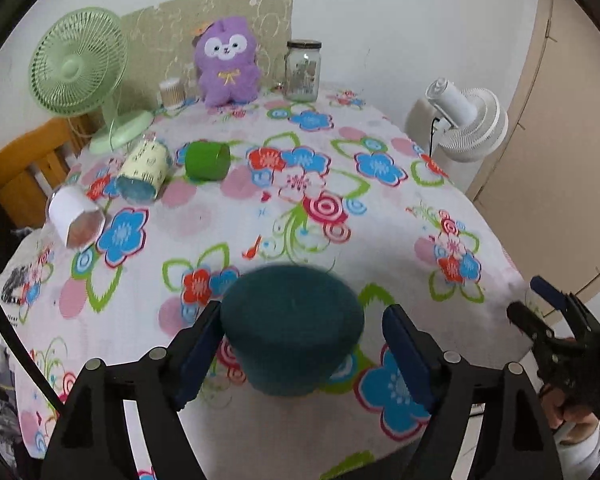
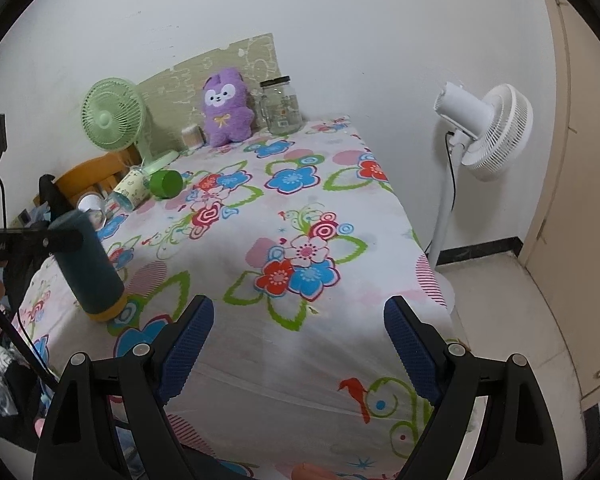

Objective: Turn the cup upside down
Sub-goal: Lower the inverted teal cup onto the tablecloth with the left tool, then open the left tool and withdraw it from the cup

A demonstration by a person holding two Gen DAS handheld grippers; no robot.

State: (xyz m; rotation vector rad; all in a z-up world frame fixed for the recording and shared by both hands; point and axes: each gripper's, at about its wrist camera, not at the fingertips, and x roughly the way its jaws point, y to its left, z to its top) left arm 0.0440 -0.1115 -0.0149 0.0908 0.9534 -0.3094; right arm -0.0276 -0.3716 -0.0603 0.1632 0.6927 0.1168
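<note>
A dark teal cup (image 1: 292, 328) with a yellow rim band stands tilted, rim down, on the flowered tablecloth (image 1: 380, 232) near the front left edge; it also shows in the right wrist view (image 2: 90, 268). My left gripper (image 1: 302, 348) is open around its upper end; the left pad touches or nearly touches it, the right pad stands apart. In the right wrist view the left gripper (image 2: 56, 216) sits at the cup's top. My right gripper (image 2: 298, 340) is open and empty above the table's near edge; it also shows in the left wrist view (image 1: 536, 300).
Three cups lie on their sides at the left: white (image 1: 76, 216), cream patterned (image 1: 142, 170) and green (image 1: 207, 159). At the back stand a green fan (image 1: 78, 66), a purple plush toy (image 1: 227, 62), a glass jar (image 1: 303, 70) and a small container (image 1: 172, 94). A white floor fan (image 2: 488, 130) stands right of the table.
</note>
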